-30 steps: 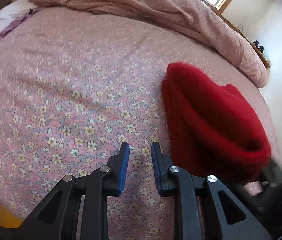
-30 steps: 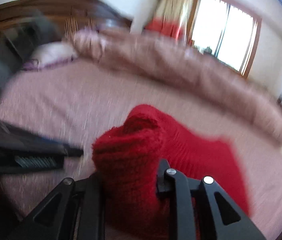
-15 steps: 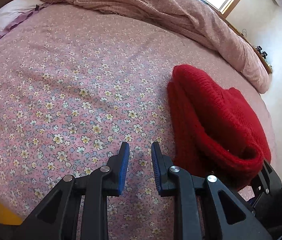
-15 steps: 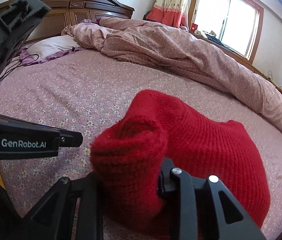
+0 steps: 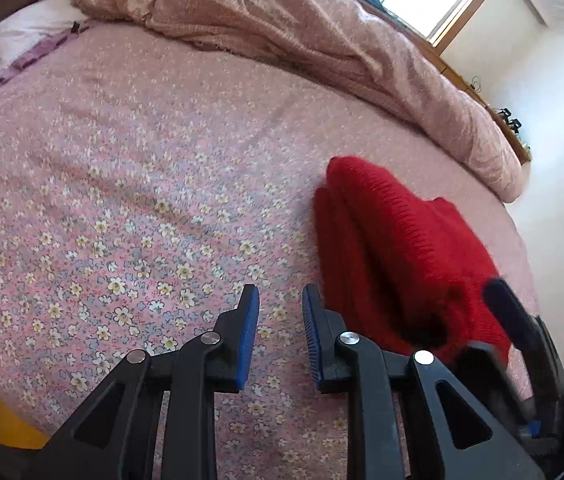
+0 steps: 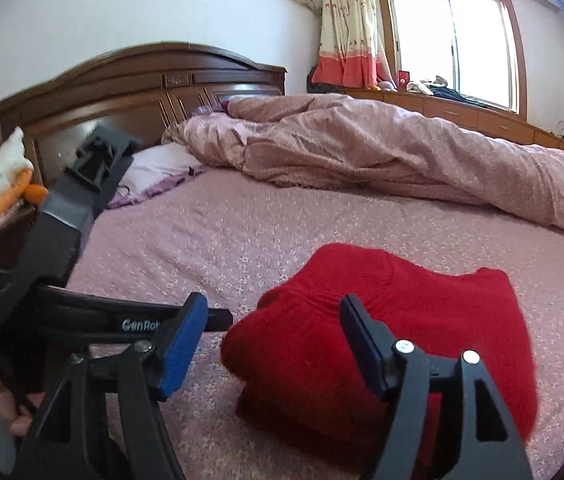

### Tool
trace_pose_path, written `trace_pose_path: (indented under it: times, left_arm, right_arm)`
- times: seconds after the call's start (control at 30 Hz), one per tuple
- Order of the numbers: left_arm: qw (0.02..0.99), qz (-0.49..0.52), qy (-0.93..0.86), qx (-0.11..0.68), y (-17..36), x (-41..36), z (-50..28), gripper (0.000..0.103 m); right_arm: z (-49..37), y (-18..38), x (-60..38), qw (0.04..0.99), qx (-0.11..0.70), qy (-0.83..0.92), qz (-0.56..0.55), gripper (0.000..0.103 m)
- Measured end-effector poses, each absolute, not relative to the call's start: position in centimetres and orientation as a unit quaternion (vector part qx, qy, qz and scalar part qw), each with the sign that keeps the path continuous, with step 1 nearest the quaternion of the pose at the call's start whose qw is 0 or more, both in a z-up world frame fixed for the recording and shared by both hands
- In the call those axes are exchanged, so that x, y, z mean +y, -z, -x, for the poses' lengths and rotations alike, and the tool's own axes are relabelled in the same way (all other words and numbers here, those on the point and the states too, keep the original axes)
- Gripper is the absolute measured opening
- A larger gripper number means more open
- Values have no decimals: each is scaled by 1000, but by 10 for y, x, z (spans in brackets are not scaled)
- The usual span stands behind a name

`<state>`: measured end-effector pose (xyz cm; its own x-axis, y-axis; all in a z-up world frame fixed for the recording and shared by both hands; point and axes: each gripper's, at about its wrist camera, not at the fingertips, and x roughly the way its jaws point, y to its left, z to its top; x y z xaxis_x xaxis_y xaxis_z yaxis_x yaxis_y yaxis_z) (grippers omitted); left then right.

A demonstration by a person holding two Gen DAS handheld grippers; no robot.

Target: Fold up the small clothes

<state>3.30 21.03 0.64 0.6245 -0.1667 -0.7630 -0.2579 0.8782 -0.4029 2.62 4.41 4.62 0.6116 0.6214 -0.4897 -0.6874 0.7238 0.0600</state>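
Floral bedsheet (image 5: 129,184), folded red sweater (image 6: 394,320) partly hidden behind right hand-held gripper (image 6: 269,340), spread wide, left hand-held gripper (image 5: 279,312) slightly parted, empty

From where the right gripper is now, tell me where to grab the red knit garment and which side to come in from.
Take the red knit garment by its thick rolled near edge, the end closest to the right gripper, coming straight forward and low from the near side. That edge bulges up off the floral bedsheet and already sits between the open jaws; the far part lies flatter. The left gripper is open beside it, over the sheet.
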Motion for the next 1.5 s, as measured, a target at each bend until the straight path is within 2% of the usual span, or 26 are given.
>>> trace_pose_path:
  times: [0.2, 0.3, 0.5, 0.6, 0.73, 0.83, 0.9, 0.97, 1.17, 1.43, 1.47, 1.5]
  left_arm:
    - [897, 199, -50, 392, -29, 197, -17, 16]
    - [898, 202, -32, 389, -33, 193, -12, 18]
    - [850, 328, 84, 404, -19, 203, -5, 19]
    - [836, 361, 95, 401, -13, 211, -2, 29]
    - [813, 408, 121, 397, -5, 220, -3, 34]
    - [782, 460, 154, 392, 1, 223, -3, 52]
    - [769, 487, 175, 374, 0, 224, 2, 73]
    - [769, 495, 175, 364, -2, 221, 5, 79]
    - [750, 489, 169, 411, 18, 199, -26, 79]
    - [761, 492, 170, 388, 7, 189, -70, 79]
    - [761, 492, 166, 388, 6, 188, -74, 78]
    - [762, 493, 161, 387, 6, 187, -77, 70]
  right_arm:
    - [-11, -62, -23, 919, 214, -329, 25, 84]
    - [-13, -55, -61, 936, 215, -276, 36, 85]
    - [-28, -25, -113, 938, 273, -212, -12, 85]
    - [-32, -20, -116, 934, 283, -218, -24, 85]
    - [-29, -18, -103, 932, 278, -233, 4, 85]
    - [-21, -16, -92, 931, 275, -237, 35, 85]
    - [-17, -16, -88, 931, 272, -237, 52, 85]
    - [-12, -16, -87, 931, 270, -236, 59, 85]
    - [-16, -13, -89, 929, 283, -235, 44, 85]
    - [-21, -4, -99, 931, 295, -212, 31, 85]
    - [-23, -1, -100, 930, 301, -211, 27, 85]
    - [-25, 2, -101, 928, 307, -210, 23, 85]
